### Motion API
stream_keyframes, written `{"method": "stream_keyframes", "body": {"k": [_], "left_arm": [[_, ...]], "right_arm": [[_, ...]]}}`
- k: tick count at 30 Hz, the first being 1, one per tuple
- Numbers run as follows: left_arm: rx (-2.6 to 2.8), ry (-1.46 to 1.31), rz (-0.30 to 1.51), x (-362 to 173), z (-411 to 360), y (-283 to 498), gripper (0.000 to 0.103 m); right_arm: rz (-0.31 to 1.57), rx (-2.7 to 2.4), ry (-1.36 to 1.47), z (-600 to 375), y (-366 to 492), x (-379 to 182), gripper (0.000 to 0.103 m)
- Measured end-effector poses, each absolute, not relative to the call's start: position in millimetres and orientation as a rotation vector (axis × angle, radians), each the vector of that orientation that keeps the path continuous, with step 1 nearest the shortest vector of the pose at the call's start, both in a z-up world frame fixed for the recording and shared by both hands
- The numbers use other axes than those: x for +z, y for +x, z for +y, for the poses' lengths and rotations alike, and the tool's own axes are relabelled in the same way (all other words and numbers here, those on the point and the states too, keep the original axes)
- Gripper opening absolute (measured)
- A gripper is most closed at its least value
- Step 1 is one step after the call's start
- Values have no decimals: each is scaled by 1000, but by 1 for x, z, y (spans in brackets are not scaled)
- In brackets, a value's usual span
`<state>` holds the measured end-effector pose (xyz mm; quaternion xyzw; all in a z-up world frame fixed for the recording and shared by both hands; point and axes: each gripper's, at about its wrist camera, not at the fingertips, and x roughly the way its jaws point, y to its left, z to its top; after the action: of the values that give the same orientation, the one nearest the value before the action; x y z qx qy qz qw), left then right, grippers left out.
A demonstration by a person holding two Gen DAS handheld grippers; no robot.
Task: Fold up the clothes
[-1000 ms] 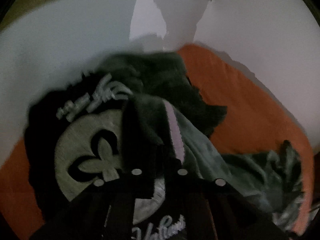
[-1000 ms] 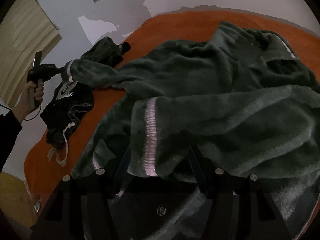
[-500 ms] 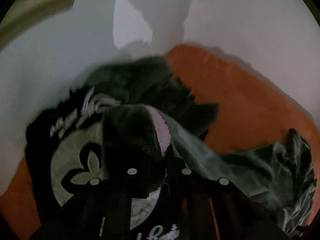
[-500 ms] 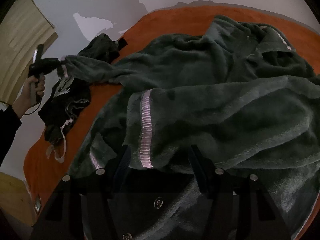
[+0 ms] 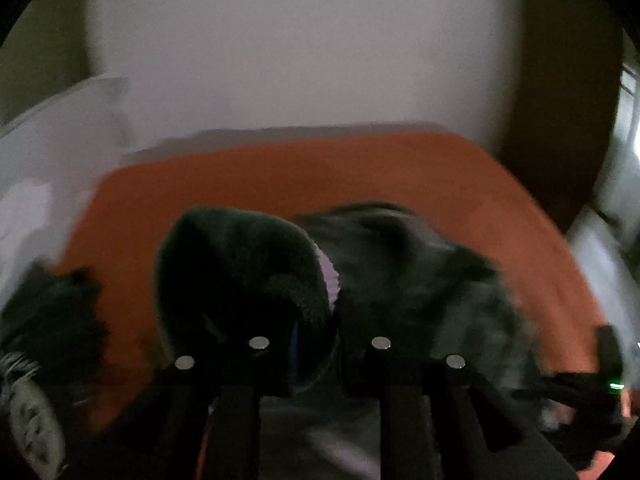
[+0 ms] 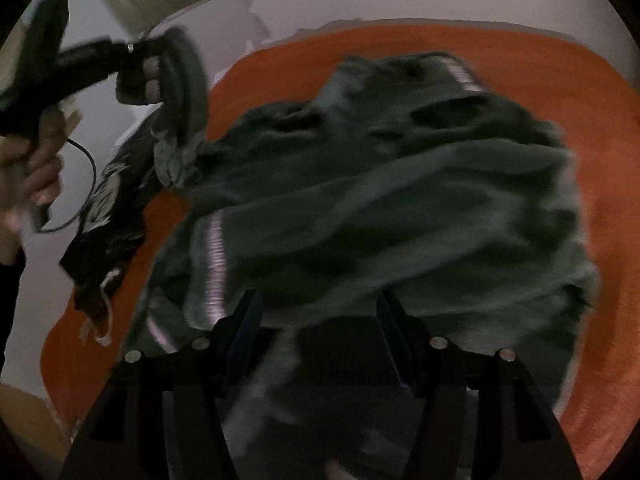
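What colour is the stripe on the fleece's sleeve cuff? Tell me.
Pale pink, on the dark green fleece; the stripe shows best in the right wrist view.
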<state>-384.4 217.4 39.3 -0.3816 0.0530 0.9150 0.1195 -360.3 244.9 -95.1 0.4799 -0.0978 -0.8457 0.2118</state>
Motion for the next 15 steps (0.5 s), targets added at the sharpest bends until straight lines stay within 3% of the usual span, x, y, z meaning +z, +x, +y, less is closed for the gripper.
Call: {"method": "stream_keyframes", "body": {"k": [2,4,6,8,12,15], "left_arm": [[2564,-1044,209,45,267,-364,23],[2488,-962,225,53,295,-338,34],[2435,-938,189,59,298,-319,44],[2405,-927,150,64,292,-306,44],[2562,-928,29,74,213,-319,46],[2821,-1030,-7,57,137,-344,53]], "right_arm": [[-353,-2389,1348,272,-362,-98,59],[-464,-2415,1366,300,-364,-102,59],[-546,-2410,1368,320,-367,-105,59],[-629,-2389,1360,336,-370,-108,59],[-758,-2263,1316,336,-380,-113,59],[-687,-2238,1302,316,-394,-114,59]]}}
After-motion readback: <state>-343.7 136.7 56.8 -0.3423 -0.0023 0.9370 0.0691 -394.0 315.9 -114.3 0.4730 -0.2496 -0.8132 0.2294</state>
